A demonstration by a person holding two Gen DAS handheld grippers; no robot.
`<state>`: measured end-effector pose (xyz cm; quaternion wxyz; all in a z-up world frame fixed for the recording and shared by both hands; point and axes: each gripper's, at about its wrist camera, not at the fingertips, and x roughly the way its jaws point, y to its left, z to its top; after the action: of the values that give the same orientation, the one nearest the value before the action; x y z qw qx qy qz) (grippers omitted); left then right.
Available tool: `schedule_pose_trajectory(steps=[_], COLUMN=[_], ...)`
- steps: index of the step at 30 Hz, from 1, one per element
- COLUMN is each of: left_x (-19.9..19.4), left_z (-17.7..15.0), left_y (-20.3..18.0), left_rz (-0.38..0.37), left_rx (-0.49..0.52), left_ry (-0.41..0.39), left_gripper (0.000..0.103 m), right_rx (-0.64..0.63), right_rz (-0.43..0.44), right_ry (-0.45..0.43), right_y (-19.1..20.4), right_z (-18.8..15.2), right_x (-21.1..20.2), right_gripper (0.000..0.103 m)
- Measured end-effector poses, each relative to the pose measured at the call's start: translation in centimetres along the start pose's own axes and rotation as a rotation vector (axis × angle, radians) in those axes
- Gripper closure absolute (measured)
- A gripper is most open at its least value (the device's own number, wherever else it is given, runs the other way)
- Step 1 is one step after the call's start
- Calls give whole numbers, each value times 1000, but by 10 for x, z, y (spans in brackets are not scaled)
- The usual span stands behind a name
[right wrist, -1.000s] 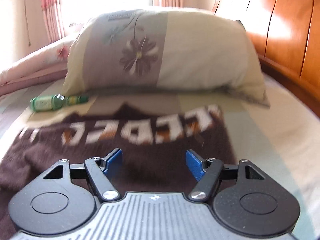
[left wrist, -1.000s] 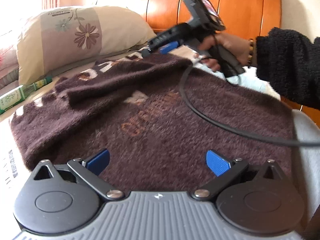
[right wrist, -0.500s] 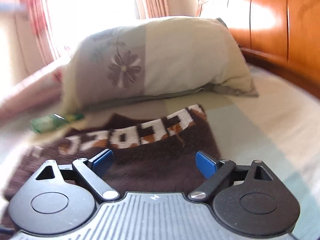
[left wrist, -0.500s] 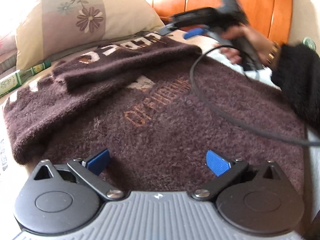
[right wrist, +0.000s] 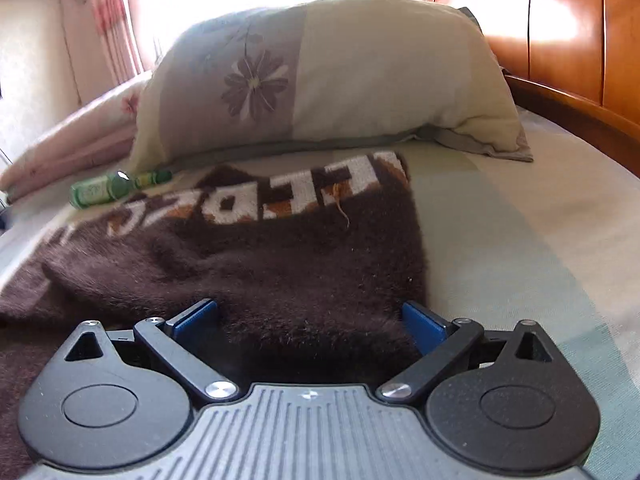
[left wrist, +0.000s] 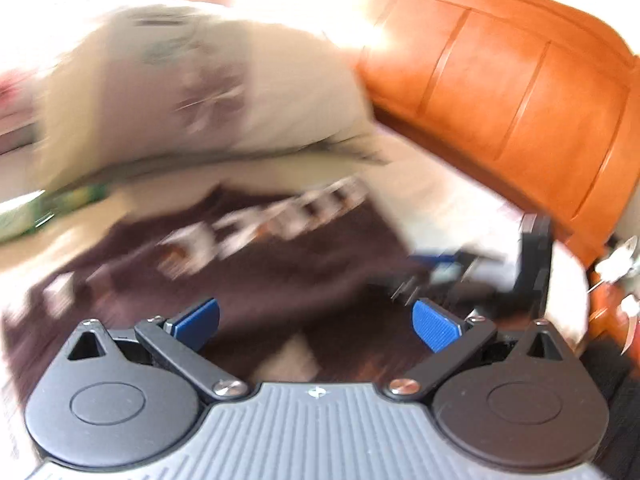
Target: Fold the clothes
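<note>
On the bed, as seen from the left wrist view, the picture is heavily blurred. The left gripper has its blue pads spread wide with nothing pinched between them; it is released. Below and ahead of it lies the dark brown sweater, spread on the pale bedsheet, its white lettering smeared beyond reading. A floral pillow sits behind the sweater, against the orange wooden headboard. A green bottle lies at the left edge, near the pillow. To the right, the right gripper appears as a dark, blurred shape low over the sweater's right edge.

From the right wrist view, the picture is sharp. The right gripper stands wide apart, having just been opening; the sweater lies under and between the pads, but they do not press on it. The sweater's folded edge with white and orange letters faces the pillow. The green bottle rests on the bedsheet just beside the sweater's far left corner. The headboard runs along the right.
</note>
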<state>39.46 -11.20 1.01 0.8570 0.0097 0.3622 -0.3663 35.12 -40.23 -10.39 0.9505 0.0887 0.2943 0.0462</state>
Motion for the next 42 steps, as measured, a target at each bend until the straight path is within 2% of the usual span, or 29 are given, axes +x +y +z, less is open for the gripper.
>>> schedule_pose_trajectory(steps=[1,3,5,9,12,13,15,16,20,25,28,30,34,36,38,41,42], left_x=[15,47,81,152,202,217,245,257,283,277,250,227,186,169,157,136,129], left_z=[15,41,63,87,92,92,91,91,89,88,95,94,82,76,66,47,39], left_y=[-6,-17,-27,-36,-35,-34,-29,-25,-14,-31,-34,-30,-6,10,29,58,66], left_rz=[-29,-80,-138,-262,-321,-326,-290,-279,-313,-260,-274,-274,-243,-210,-184,-155,-147], left_rx=[-4,-13,-25,-117,-173,-180,-192,-200,-266,-161,-156,-145,-172,-198,-256,-347,-371], left_ry=[15,47,75,145,216,238,261,261,216,210,189,163,155,141,133,128,127], left_gripper=[1,1,1,1,1,1,1,1,1,1,1,1,1,1,1,1,1], right_rx=[15,19,16,19,-1,-12,-31,-36,-53,-48,-47,-42,-50,-36,-31,-44,-53], right_rz=[-1,52,93,60,48,43,33,23,-1,-1,-5,-3,81,147,178,156,140], right_ry=[-19,-91,-69,3,1,3,5,7,12,11,4,-32,-171,-183,-137,8,31], right_y=[0,1,1,-2,-1,1,3,4,6,6,7,9,17,22,31,46,48], right_z=[3,5,6,2,0,-1,-2,-3,-4,-5,-6,-5,2,4,4,-3,-5], right_x=[-6,-20,-17,2,1,3,3,3,3,1,-1,-9,-34,-35,-25,-3,1], right_gripper=[4,4,4,3,2,1,1,1,1,1,1,2,2,2,2,2,2])
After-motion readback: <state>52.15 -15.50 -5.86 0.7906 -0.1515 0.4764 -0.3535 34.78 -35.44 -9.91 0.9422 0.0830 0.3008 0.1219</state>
